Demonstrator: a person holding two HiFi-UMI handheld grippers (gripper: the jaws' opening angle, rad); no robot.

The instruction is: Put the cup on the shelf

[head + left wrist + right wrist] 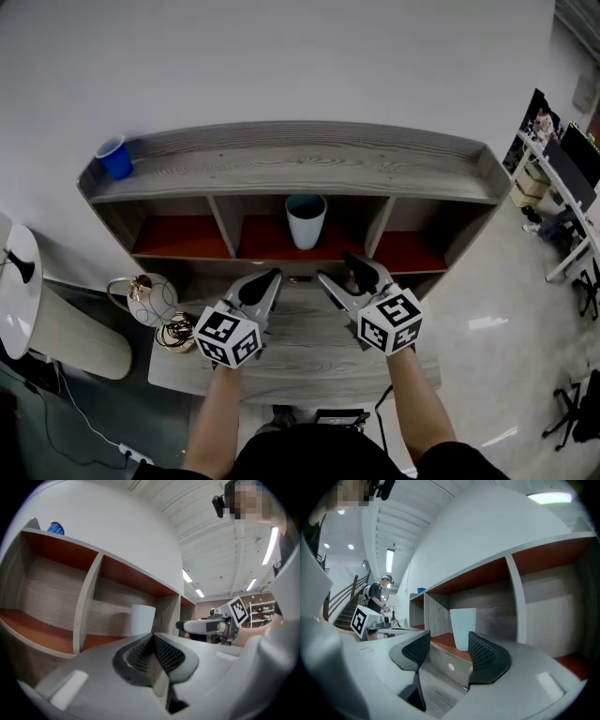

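While the cup (306,219) is standing in the middle compartment of the shelf (281,169), both grippers are hovering over the bench (309,361) in front of it.

Cup: it is resting upright on the red floor of that compartment, with its long axis running vertically. The open mouth is facing up and the narrower base is sitting on the floor. It is standing clear of both dividers, and neither gripper is touching it.

Left gripper (270,279): it is pointing level towards the shelf, with its marker cube nearest the person. Its own view is showing the two ribbed pads (166,654) pressed together with nothing between them, so this gripper is closed and empty.

Right gripper (337,269): it is also pointing level towards the shelf and is angled slightly inward. Its own view is showing the pads (482,652) standing apart with a clear gap, so it is open and holding nothing. The cup (463,627) is appearing beyond that gap, inside the compartment and apart from the pads.

Hands: both forearms are reaching forward from the bottom of the head view, side by side, with the grippers near each other but not touching.

Other: a blue cup (114,157) is standing upright on the top board of the shelf at its left end.
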